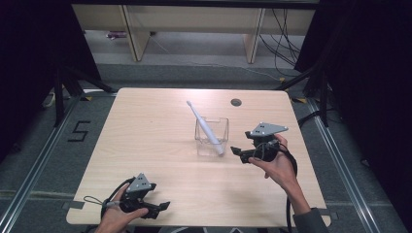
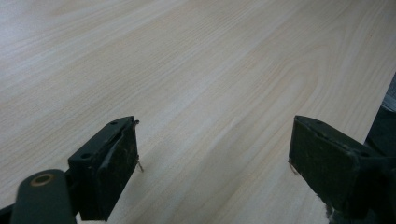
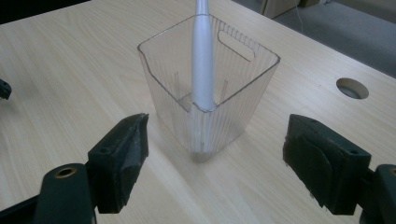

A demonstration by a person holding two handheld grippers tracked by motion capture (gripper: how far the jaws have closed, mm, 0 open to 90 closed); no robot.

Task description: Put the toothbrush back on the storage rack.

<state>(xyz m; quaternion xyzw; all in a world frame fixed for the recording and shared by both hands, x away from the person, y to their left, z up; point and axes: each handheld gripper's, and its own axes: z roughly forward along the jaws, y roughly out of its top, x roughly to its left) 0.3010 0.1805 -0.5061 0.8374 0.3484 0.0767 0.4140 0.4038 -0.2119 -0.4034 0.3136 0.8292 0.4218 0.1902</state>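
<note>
- Right gripper hung at about four o'clock on the table, jaws spread wide and empty, aimed at the clear plastic cup just beside it.
- Toothbrush stood tilted in the cup, head leaning toward eleven o'clock.
- Left gripper sat near seven o'clock, jaws apart over bare wood.

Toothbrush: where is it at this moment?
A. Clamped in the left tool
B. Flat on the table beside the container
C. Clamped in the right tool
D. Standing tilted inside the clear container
D: the toothbrush leans inside the clear container, its head sticking out above the rim, while the right tool is open just short of the container and grips nothing.
</note>
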